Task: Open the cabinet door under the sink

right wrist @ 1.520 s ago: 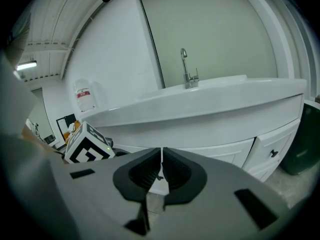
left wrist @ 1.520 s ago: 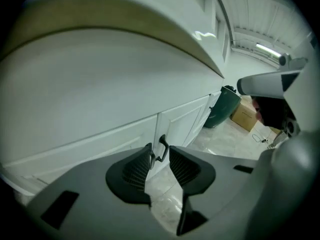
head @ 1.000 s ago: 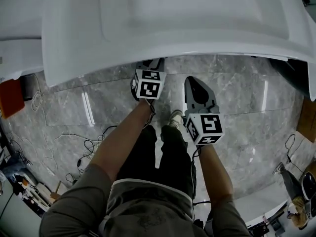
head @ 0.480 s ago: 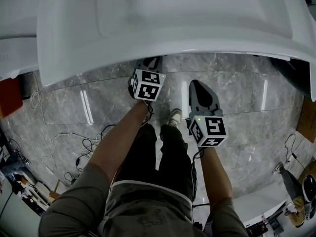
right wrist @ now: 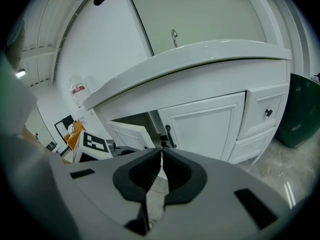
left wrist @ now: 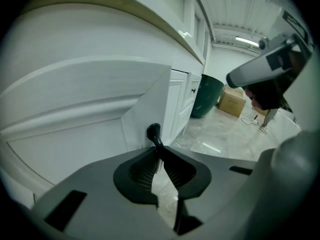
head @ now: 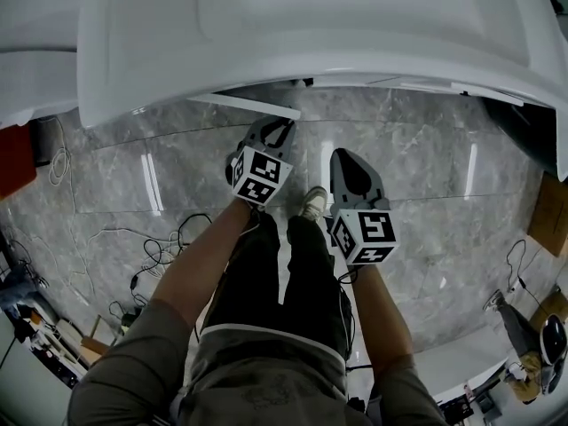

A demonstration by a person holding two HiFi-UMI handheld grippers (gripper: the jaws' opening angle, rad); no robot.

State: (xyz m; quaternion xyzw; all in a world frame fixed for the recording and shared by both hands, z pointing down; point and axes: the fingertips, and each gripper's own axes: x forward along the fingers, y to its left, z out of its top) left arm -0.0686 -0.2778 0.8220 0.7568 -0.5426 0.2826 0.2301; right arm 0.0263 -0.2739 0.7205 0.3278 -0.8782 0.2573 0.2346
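Left gripper view: left claw [left wrist: 159, 154] pinched shut on the black handle [left wrist: 153, 132] of the cabinet door [left wrist: 150, 96], ajar under the sink [head: 311, 25], at twelve o'clock from it. Right claw [right wrist: 161, 154] closed, empty.

— What sort of place is this?

— A bathroom unit set up in a big work hall, not a home. There is a white sink [head: 311, 25] with a tap [right wrist: 174, 36]. Under it is a white cabinet [right wrist: 205, 126] with panelled doors, and 2 drawers [right wrist: 267, 113] to its right.

— Why not a home?

— Loose cables [head: 160, 251] lie across the grey marble floor [head: 426, 193] at the left. A cardboard box [left wrist: 232, 103] and a dark green bin [left wrist: 207, 96] stand at the far end of the unit, and a strip light [left wrist: 247, 41] glows high overhead.
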